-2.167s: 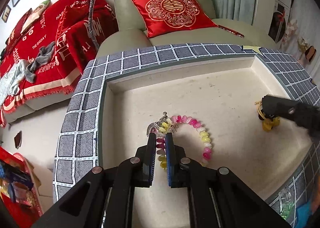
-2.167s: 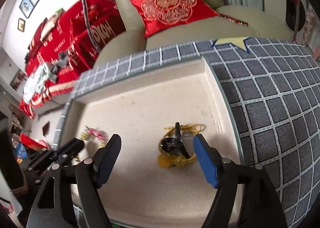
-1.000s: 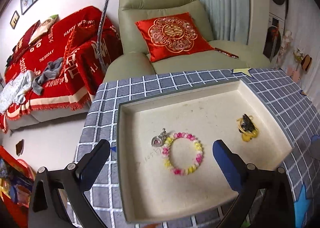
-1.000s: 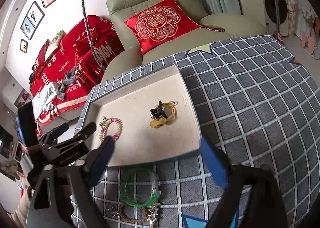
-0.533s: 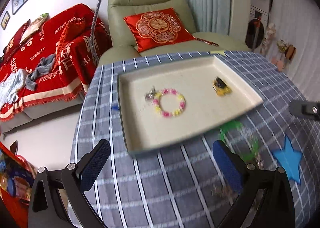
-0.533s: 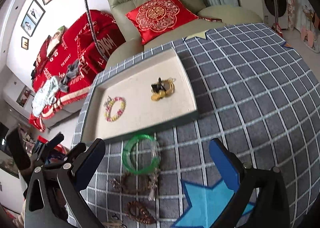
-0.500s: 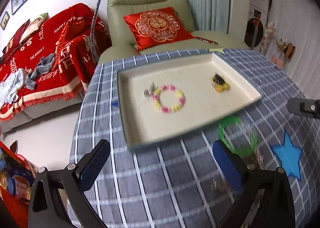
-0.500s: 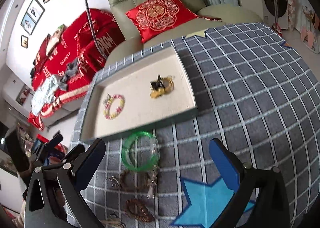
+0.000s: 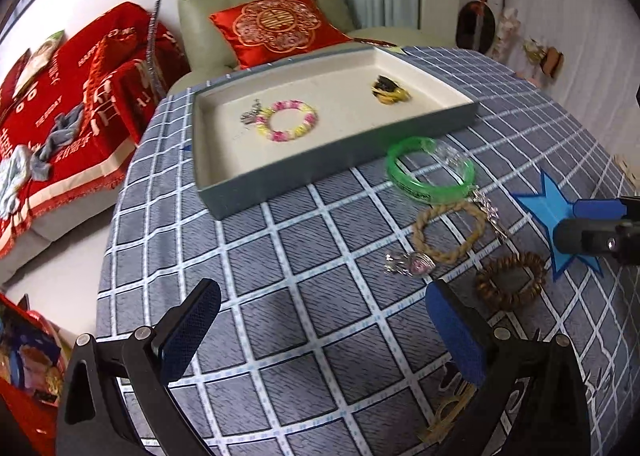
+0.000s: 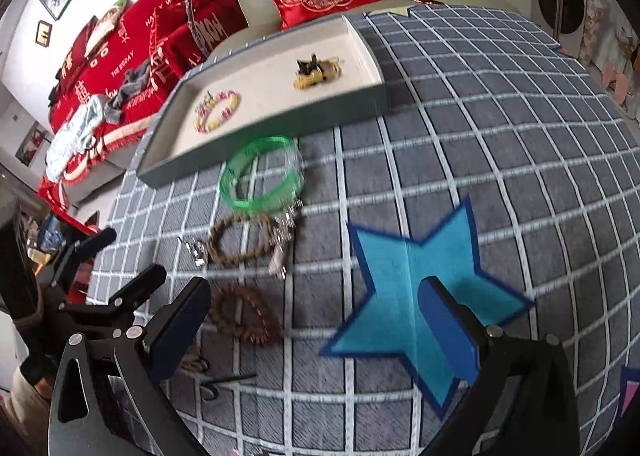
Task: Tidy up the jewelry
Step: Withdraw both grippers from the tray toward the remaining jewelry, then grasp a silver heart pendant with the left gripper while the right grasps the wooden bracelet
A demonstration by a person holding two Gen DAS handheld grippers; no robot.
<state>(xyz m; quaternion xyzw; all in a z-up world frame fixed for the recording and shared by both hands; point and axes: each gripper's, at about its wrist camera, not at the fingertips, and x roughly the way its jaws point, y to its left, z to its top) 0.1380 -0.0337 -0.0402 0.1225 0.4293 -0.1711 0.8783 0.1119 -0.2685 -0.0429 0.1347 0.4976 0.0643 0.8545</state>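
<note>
The checked bench [image 9: 320,296] fills both views. The tray [image 9: 340,152], upper centre, holds 2 pieces. Below-right of it lie the green bangle [image 9: 430,170], braided bracelet [image 9: 448,232] and brown beads [image 9: 510,280]. Both left gripper [image 9: 320,340] and right gripper [image 10: 316,320] jaws gape wide, empty.

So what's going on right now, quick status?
Left gripper and right gripper open, empty. Pink-yellow bead bracelet and yellow piece in tray. Green bangle, braided bracelet on tablecloth. Nothing blocking.

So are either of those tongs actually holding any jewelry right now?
No. The left tongs and right tongs are both wide open and hold nothing.
</note>
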